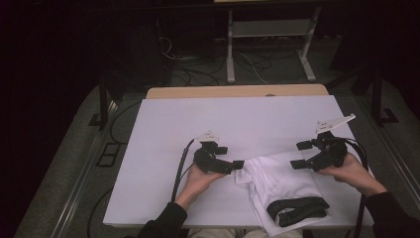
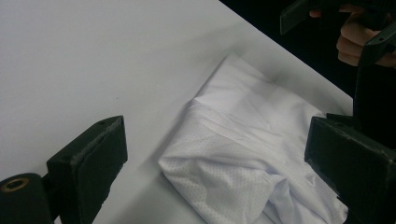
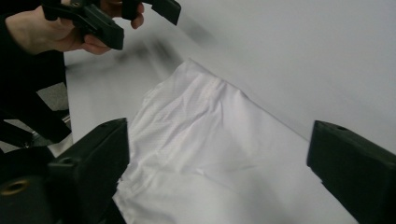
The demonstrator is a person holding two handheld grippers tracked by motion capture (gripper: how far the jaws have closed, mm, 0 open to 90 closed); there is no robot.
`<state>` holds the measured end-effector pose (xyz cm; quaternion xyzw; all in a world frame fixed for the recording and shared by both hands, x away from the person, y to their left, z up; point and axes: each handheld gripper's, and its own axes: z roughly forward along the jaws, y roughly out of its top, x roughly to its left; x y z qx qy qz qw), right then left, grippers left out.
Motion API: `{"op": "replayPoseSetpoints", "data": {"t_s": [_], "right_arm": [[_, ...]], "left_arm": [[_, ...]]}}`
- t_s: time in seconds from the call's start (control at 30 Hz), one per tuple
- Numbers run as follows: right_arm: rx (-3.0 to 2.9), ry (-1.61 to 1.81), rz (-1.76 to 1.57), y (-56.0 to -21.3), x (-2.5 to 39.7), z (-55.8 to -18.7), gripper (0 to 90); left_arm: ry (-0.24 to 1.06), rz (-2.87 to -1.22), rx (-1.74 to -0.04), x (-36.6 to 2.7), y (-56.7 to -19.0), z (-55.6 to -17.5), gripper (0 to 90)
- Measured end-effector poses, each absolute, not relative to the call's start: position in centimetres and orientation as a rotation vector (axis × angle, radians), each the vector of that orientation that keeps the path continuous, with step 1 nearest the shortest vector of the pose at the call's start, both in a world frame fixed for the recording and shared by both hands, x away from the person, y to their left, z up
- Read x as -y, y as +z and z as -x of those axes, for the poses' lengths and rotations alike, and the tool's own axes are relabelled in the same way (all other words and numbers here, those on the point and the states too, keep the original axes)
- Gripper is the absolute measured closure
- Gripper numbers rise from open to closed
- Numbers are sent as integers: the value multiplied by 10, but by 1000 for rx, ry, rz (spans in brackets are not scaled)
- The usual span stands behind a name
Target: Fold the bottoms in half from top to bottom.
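Grippers: left gripper (image 1: 236, 164) and right gripper (image 1: 300, 154) both hanging agape, flanking the shirt (image 1: 282, 181).
Risk: jaws pinching several layers, undoing folds.

Place: a lab or recording room, dim away from the lit centre of the frame.
Worktop (image 1: 163, 148): a plain white sheet over a wooden top, whose bare edge shows along the far side, at upper centre.
Floor: grey, with loose black cables (image 1: 198, 69) trailing across it at upper centre.
Frame (image 1: 270, 47): a white metal stand on two feet, behind the worktop at the top of the frame.
Rails (image 1: 79, 183): metal strips running along the floor at lower left and lower right.
Gear: hand-held grippers with cables, as used for recording, one in each hand at lower centre.
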<state>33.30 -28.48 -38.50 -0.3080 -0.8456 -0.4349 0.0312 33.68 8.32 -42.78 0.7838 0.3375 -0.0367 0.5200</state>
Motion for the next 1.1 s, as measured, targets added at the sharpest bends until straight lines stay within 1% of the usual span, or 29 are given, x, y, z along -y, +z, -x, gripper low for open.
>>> {"op": "replayPoseSetpoints", "data": {"t_s": [0.1, 0.67, 1.1], "right_arm": [[2596, -1331, 969, -388, 287, -338, 0], [2599, -1278, 1072, -412, 298, -363, 0], [2585, -1227, 1166, -429, 309, -377, 2]], "left_arm": [[-91, -1879, -816, -82, -429, -338, 37], [-100, -1879, -859, -79, -441, -347, 33], [-178, -1903, -891, -65, -457, -353, 34]]}}
